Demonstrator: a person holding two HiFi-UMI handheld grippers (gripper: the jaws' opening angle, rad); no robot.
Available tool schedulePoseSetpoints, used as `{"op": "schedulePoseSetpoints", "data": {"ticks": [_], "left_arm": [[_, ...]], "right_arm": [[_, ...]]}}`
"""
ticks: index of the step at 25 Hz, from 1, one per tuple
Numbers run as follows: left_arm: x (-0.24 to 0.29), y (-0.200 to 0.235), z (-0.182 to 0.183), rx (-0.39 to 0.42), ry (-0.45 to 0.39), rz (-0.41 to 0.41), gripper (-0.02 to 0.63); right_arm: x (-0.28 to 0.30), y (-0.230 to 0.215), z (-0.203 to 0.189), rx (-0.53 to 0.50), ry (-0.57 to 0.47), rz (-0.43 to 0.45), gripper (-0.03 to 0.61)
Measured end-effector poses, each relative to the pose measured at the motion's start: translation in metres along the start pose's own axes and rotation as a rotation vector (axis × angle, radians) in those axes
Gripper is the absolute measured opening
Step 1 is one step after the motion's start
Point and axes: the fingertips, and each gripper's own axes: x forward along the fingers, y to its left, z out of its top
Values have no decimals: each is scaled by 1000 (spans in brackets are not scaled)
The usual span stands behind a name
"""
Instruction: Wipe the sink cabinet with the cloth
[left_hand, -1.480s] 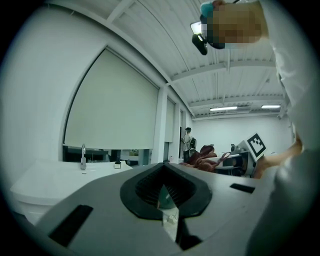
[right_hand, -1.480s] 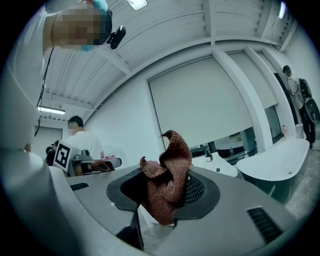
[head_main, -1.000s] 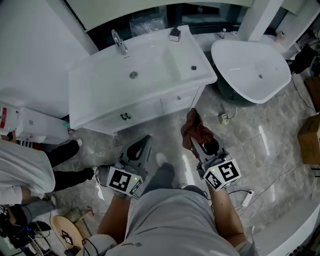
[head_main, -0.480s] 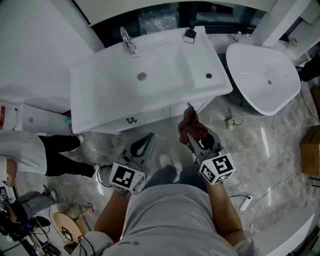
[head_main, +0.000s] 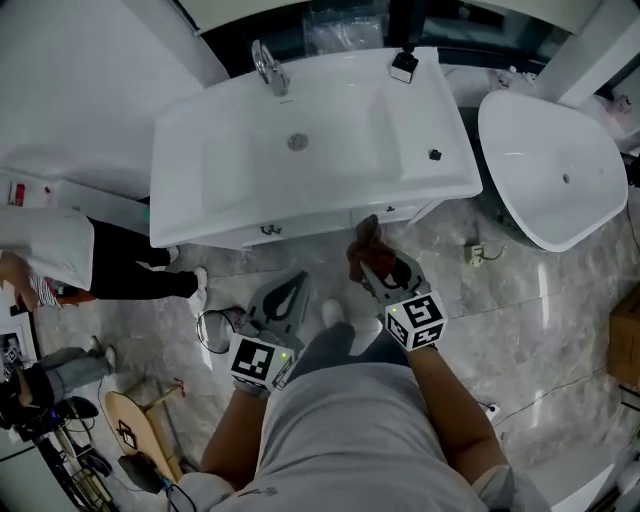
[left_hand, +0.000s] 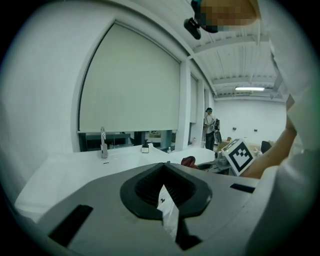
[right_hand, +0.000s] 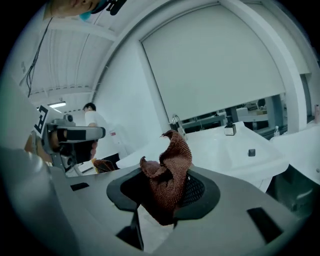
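Slippage is the main worry: the right gripper (head_main: 378, 268) has its fingers clamped on only the lower part of the brown cloth (right_hand: 167, 172), and most of the fabric stands loose above them. Dragged across the front of the sink cabinet (head_main: 310, 222), the cloth could likely pull free and drop to the floor (head_main: 500, 300). Because it is bunched rather than spread, the hard fingers might also reach the white panel before the fabric does, or the cloth could catch on the small dark handle (head_main: 270, 230).

The cloth's long axis runs along the fingers, its crumpled free end pointing forward toward the cabinet front. It sits close under the right side, though I cannot tell whether it touches. The left gripper (head_main: 292, 285) hangs lower, near the person's legs, fingers together on nothing.
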Motion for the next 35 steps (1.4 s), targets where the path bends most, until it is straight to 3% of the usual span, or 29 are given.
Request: {"op": "schedulePoseSetpoints", "data": {"ticks": [8, 12, 21, 29, 35], "left_arm": [[28, -4, -28, -25, 55, 39, 11], [44, -4, -51, 30, 91, -1, 11], [83, -3, -123, 70, 147, -53, 11], [107, 0, -160, 67, 165, -23, 11], [128, 0, -173, 77, 178, -12, 11]], "right_arm": [[53, -27, -65, -28, 93, 21, 155], [86, -34, -106, -54, 131, 20, 155], [158, -63, -164, -59, 63, -19, 155], [192, -98, -184, 7, 15, -47, 155], [209, -112, -197, -2, 29, -45, 155]]}}
